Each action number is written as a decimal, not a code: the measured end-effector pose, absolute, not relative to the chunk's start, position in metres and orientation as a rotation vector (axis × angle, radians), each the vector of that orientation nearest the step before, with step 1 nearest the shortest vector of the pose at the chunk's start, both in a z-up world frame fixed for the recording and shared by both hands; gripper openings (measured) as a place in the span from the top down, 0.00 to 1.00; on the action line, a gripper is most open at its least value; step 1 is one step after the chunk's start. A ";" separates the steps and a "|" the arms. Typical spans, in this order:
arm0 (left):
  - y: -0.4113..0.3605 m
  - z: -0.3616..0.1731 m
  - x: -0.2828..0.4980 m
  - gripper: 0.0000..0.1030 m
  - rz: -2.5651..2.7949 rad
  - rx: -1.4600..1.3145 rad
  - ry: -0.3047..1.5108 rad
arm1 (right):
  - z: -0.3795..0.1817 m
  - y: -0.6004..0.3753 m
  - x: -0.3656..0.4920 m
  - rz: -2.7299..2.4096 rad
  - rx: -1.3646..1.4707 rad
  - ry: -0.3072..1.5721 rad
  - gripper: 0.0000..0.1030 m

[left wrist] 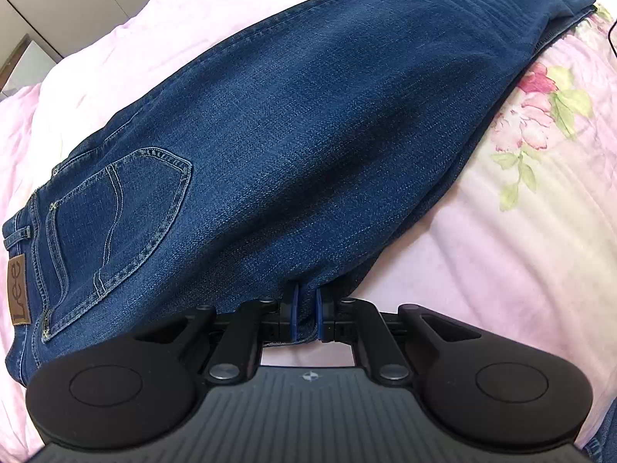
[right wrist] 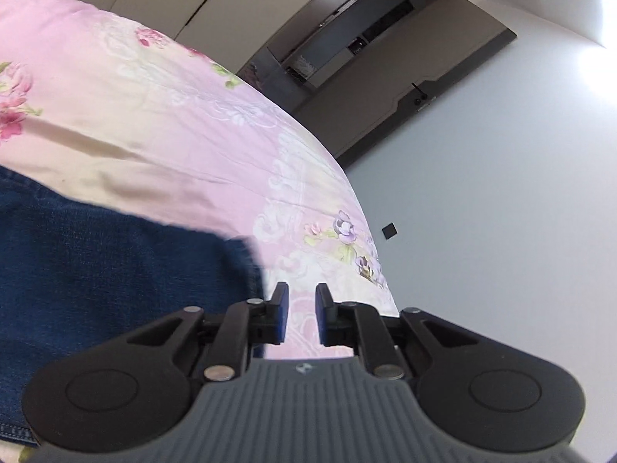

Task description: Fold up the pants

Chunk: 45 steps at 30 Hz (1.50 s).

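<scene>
Dark blue jeans (left wrist: pixel 277 146) lie on the pink floral bedspread (left wrist: pixel 520 231), folded lengthwise, back pocket and leather label at the left, leg ends at the far upper right. My left gripper (left wrist: pixel 307 301) is shut on the near edge of the jeans, denim pinched between its blue pads. In the right wrist view, part of the jeans (right wrist: pixel 115 262) lies at the left, blurred. My right gripper (right wrist: pixel 302 301) is open and empty just right of that denim edge, above the bedspread (right wrist: pixel 173 123).
The bed's edge (right wrist: pixel 362 208) runs down the right wrist view, with pale floor (right wrist: pixel 501 231) beyond it. A dark door (right wrist: pixel 405 88) and wardrobe fronts stand at the back. A thin black cable (left wrist: pixel 611 34) lies at the far right of the bed.
</scene>
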<state>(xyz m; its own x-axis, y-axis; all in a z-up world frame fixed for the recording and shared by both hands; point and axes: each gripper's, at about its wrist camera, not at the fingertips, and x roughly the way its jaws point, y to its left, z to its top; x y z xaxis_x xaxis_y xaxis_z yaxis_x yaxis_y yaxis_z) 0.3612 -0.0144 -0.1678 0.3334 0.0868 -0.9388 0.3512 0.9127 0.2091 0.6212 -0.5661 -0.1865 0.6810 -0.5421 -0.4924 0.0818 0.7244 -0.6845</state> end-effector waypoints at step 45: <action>0.207 -0.101 0.241 0.65 0.010 -0.035 0.999 | -0.230 -0.033 0.334 0.895 -0.209 0.804 0.75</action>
<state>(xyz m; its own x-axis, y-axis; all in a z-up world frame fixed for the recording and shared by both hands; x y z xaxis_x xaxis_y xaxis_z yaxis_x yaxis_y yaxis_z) 0.2408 0.2065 -0.1014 0.5413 -0.0074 -0.8408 -0.0244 0.9994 -0.0245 0.3340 -0.0332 -0.2304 0.3621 0.6146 -0.7008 -0.7627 0.6276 0.1563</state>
